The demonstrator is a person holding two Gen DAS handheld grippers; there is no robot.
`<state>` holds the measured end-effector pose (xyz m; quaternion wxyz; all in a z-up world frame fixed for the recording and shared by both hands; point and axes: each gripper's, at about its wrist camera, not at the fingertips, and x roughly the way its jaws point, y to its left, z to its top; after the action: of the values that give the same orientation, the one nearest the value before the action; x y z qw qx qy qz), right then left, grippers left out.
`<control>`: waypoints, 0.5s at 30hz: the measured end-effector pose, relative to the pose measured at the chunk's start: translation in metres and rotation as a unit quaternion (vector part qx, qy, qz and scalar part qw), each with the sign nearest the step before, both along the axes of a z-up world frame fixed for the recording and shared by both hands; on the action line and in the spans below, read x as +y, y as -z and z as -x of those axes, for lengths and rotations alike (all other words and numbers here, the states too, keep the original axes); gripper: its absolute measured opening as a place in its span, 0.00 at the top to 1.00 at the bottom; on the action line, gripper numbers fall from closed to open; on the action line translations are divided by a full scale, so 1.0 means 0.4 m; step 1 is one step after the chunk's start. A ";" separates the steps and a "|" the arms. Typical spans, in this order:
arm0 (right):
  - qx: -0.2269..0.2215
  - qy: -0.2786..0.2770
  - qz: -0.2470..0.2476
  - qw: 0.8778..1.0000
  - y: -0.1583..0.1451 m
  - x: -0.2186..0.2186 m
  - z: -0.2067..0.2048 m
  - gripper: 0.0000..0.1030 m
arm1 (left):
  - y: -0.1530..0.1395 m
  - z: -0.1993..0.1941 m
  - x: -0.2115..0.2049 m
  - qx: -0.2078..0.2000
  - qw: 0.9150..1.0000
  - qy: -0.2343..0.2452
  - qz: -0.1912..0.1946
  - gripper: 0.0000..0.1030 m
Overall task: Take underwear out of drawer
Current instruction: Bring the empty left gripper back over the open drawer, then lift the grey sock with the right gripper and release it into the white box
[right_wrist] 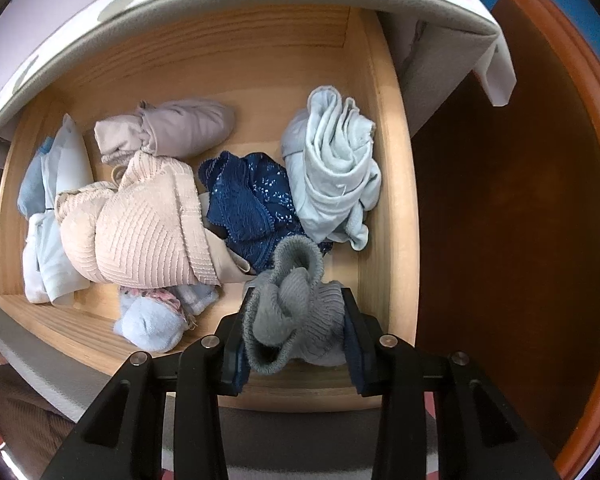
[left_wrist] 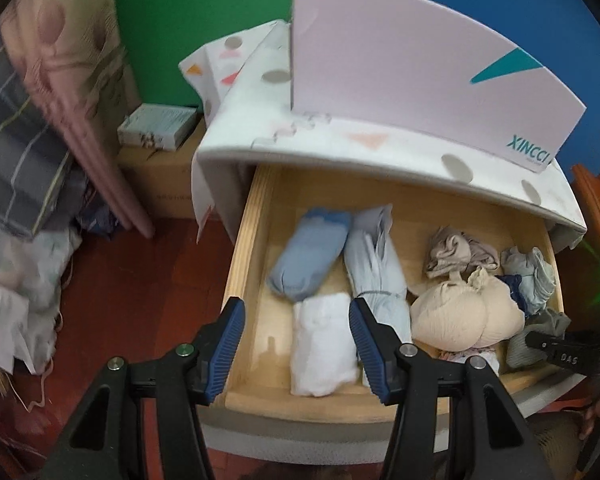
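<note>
The wooden drawer [left_wrist: 251, 216] [right_wrist: 384, 160] is pulled out. Its left half holds a blue roll [left_wrist: 310, 252], a pale blue roll [left_wrist: 376, 264] and a white roll [left_wrist: 324, 344]. My left gripper [left_wrist: 295, 308] hovers open above the white roll, with nothing between its fingers. On the right lie a beige bra [right_wrist: 139, 232], navy lace underwear [right_wrist: 247, 200], a pale blue garment [right_wrist: 336, 176] and a taupe piece [right_wrist: 179, 128]. My right gripper [right_wrist: 295, 300] points down at the front right corner, shut on a grey knit garment [right_wrist: 291, 312].
A pink box [left_wrist: 420, 80] stands on the white dotted cabinet top [left_wrist: 340, 148]. Light blue socks [right_wrist: 151, 320] lie at the drawer's front. A cardboard box [left_wrist: 159, 128] and piled fabrics [left_wrist: 19, 200] sit to the left. A brown wooden panel [right_wrist: 500, 200] borders the drawer's right.
</note>
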<state>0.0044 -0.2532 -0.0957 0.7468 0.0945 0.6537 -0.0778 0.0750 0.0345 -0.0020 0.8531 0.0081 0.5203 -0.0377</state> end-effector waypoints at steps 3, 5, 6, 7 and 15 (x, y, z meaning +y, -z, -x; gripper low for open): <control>-0.007 0.010 -0.014 1.000 -0.012 -0.018 0.009 0.67 | 0.025 0.016 0.008 0.005 1.000 -0.011 0.005 0.46; -0.011 0.015 -0.019 1.000 -0.019 -0.026 0.013 0.67 | 0.025 0.017 0.012 0.002 1.000 -0.014 0.006 0.46; -0.012 0.016 -0.018 1.000 -0.024 -0.029 0.015 0.67 | 0.022 0.020 0.017 -0.005 1.000 -0.018 0.009 0.46; -0.014 0.013 -0.015 1.000 -0.031 -0.031 0.017 0.67 | 0.022 0.023 0.021 -0.008 1.000 -0.024 0.013 0.46; -0.035 0.000 0.006 0.999 -0.134 -0.031 0.039 0.67 | 0.030 0.015 0.028 -0.001 1.000 -0.023 0.020 0.46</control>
<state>-0.0111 -0.2655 -0.0421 0.7695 0.0926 0.6270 -0.0785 0.0689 0.0455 -0.0140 0.8541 -0.0212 0.5188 -0.0289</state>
